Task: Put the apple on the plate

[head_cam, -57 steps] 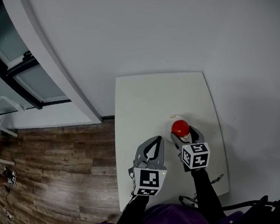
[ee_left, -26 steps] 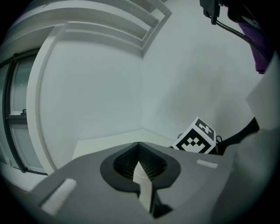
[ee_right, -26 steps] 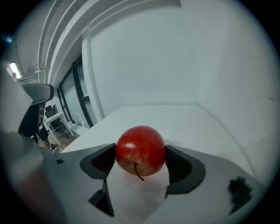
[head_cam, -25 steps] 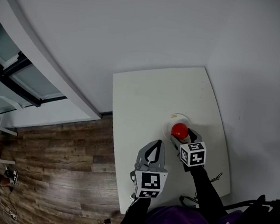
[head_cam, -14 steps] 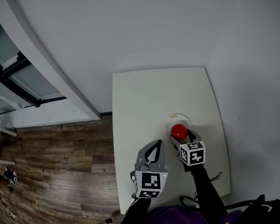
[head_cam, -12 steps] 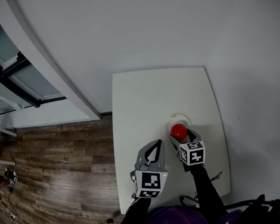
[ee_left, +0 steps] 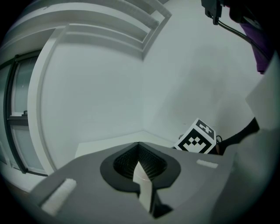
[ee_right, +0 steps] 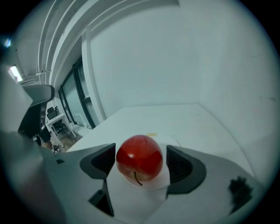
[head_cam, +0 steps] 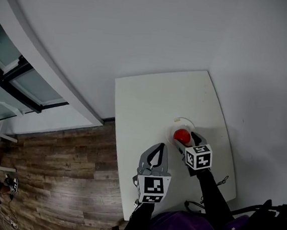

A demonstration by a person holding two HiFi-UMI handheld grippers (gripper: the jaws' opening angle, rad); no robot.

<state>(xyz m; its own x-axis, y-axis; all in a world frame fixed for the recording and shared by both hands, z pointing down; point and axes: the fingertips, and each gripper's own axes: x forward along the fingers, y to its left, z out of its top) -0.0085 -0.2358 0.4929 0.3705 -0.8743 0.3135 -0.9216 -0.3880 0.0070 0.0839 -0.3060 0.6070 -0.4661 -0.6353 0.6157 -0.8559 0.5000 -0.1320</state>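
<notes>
A red apple (head_cam: 182, 136) rests on a small white plate (head_cam: 183, 122) on the white table (head_cam: 150, 97). In the right gripper view the apple (ee_right: 140, 158) lies with its stem toward the camera on the plate (ee_right: 173, 142). My right gripper (head_cam: 185, 140) brackets it, and its pads (ee_right: 179, 165) stand slightly off the apple's sides, so the right gripper (ee_right: 141, 160) is open. My left gripper (head_cam: 159, 148) hovers over the table's left front part, to the left of the plate. The left gripper (ee_left: 139, 151) is shut on nothing.
The table stands against a white wall (head_cam: 141, 31), with wooden floor (head_cam: 51, 179) beyond its left edge. Window frames (head_cam: 21, 75) run along the far left. The right gripper's marker cube (ee_left: 197, 139) shows in the left gripper view.
The apple and my right gripper have stayed at the plate, shifting only slightly. The left gripper has not moved.
</notes>
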